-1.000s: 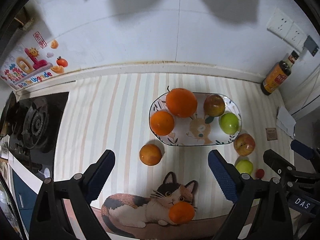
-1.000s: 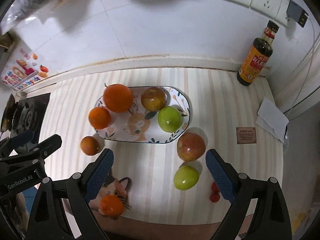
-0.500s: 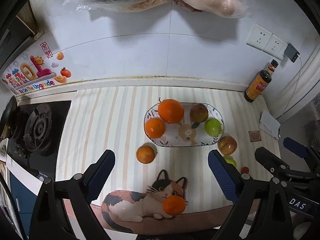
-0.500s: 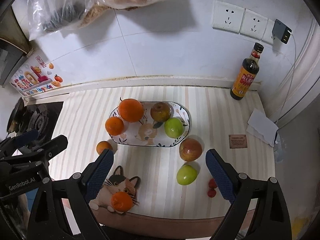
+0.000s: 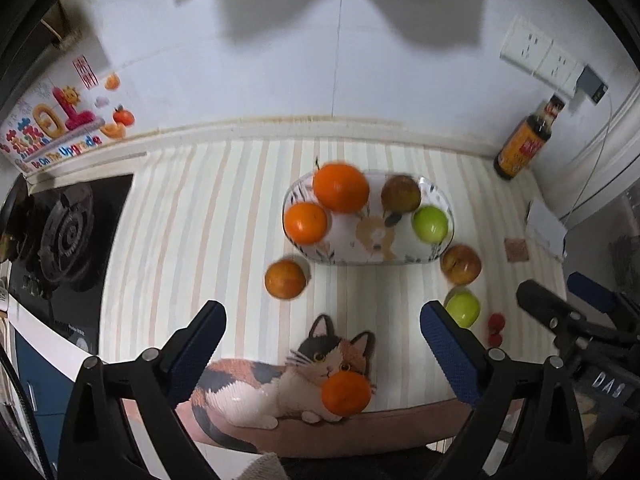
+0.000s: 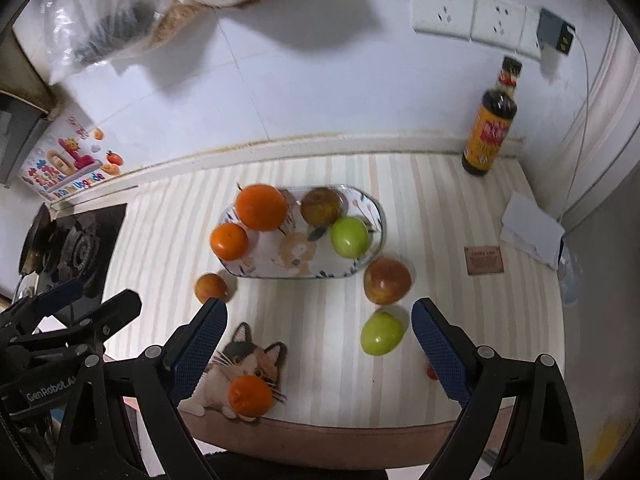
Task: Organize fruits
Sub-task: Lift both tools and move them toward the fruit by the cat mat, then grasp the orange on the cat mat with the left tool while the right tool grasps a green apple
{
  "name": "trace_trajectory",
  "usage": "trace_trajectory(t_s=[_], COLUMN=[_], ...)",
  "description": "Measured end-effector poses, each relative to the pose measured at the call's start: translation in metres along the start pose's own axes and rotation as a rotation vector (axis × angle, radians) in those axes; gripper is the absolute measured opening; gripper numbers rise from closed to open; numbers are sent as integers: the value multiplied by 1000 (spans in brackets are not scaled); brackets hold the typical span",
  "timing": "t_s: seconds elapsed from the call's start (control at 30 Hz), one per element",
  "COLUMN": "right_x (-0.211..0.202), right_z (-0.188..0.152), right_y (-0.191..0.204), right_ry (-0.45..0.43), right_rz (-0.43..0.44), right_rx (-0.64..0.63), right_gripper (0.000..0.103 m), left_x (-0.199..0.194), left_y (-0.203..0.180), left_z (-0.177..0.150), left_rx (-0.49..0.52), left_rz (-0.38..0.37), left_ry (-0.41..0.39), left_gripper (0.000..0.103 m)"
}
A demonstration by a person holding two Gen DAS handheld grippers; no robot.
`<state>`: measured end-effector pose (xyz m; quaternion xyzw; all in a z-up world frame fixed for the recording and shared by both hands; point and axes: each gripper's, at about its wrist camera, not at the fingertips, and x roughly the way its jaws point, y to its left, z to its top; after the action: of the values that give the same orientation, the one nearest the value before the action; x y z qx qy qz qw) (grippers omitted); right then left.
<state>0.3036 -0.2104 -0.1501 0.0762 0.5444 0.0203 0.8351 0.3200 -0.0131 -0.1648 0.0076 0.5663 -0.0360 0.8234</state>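
Oranges [image 5: 341, 193] four, apples [image 5: 430, 224] four

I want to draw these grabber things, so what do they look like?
Each is a black plastic frame shaped like a wide V, with silver screws at the joints. The left gripper and the right gripper both have blue, bumpy pads on the inside of their fingers. White letters are printed on their black bodies. No hands or sleeves show.
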Motion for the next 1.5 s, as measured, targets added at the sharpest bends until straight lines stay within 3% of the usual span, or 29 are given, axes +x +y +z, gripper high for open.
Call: trace_trajectory(t_s=[0.37,0.6,0.77,0.87,0.93,0.97,1.03,1.37,1.5], right_x=[112,175,197,209,215,218,219,217,220], right_z=[-43,-62,-62,-59,-57,-55,-55,-90,-96], right_y=[-75,-109,-110,-107,-104,-102,-96,-33,-23], right_ry=[224,310,335,334,330,329,325,457,454], right_rz=[-40,39,60,76,82,87,77,157,152], right_rx=[140,265,289,292,286,280,247,2,-23], right_gripper=[96,96,93,77,68,59,59,59,59], left_x=[99,141,164,173,178,178,175,172,180], left_y=[0,-7,-16,-22,-28,-30,-30,-24,-21], left_z=[-59,-86,-100,-103,-105,-106,-105,-103,-99], left_rx=[-51,-79,-85,-77,-59,-45,-27,-37,-51], left_rz=[-63,-101,-125,-138,-126,-102,-65,-86,-103], left_ry=[310,437,502,511,515,505,473,476,503], left_gripper=[100,99,99,97,81,79,60,62,63])
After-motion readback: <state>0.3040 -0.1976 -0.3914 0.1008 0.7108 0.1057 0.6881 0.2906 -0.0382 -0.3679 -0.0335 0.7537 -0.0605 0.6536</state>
